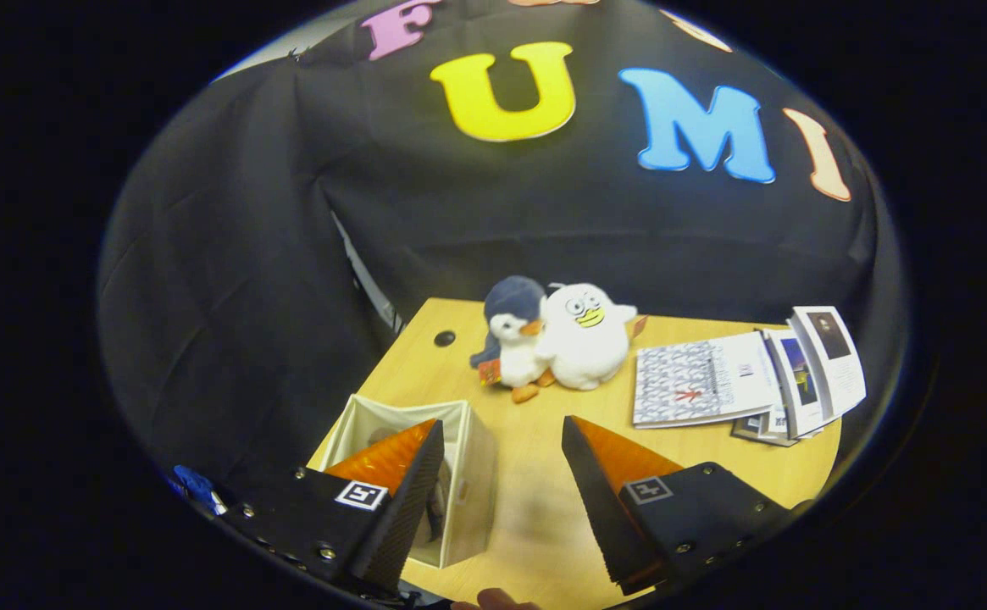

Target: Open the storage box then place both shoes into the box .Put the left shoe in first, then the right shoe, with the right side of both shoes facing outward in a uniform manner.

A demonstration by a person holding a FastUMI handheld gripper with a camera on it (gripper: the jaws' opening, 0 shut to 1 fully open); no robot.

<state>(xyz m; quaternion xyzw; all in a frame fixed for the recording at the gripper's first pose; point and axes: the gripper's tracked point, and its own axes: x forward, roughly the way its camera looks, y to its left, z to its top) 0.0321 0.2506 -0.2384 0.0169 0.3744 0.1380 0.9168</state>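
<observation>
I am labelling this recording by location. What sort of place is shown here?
Probably a staged recording booth, not a real home: a black cloth wall hangs behind a small wooden table holding two plush toys, some booklets and a storage box. The tool hangs open above the table.

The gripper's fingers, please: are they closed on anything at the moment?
No, the gripper is open, its fingers spread apart with only bare table between them, just beside the storage box.
</observation>
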